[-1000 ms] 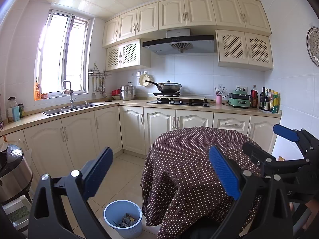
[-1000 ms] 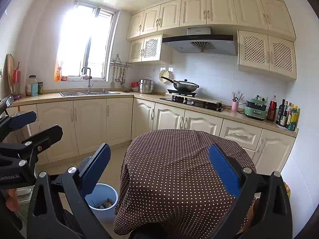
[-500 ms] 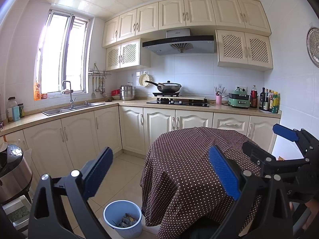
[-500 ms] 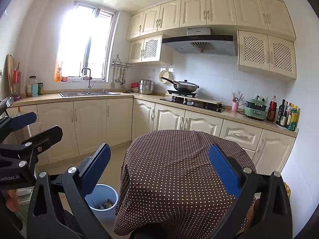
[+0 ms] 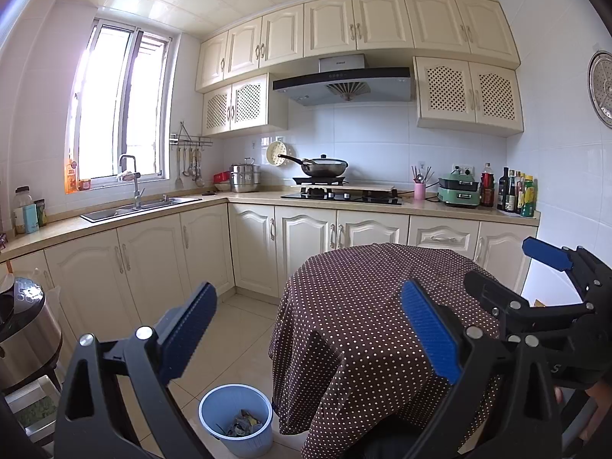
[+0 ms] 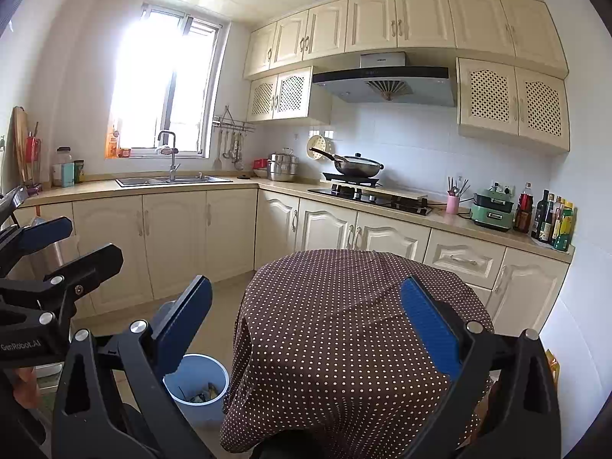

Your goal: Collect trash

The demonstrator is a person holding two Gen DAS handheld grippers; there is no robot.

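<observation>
A light blue trash bin (image 5: pixel 236 419) stands on the floor left of a round table with a brown dotted cloth (image 5: pixel 367 306). Crumpled trash (image 5: pixel 241 424) lies in the bin. The bin also shows in the right wrist view (image 6: pixel 195 382). My left gripper (image 5: pixel 310 329) is open and empty, held above the floor and the table's near edge. My right gripper (image 6: pixel 306 329) is open and empty, over the table (image 6: pixel 344 325). The right gripper shows at the right of the left wrist view (image 5: pixel 508 275), and the left gripper at the left of the right wrist view (image 6: pixel 61 244).
Cream cabinets and a counter (image 5: pixel 153 210) run along the left and back walls, with a sink (image 5: pixel 137 206), a stove with a wok (image 5: pixel 325 168), a green appliance (image 5: pixel 459 191) and bottles (image 5: pixel 516 191). A steel cooker (image 5: pixel 23 325) stands at the left.
</observation>
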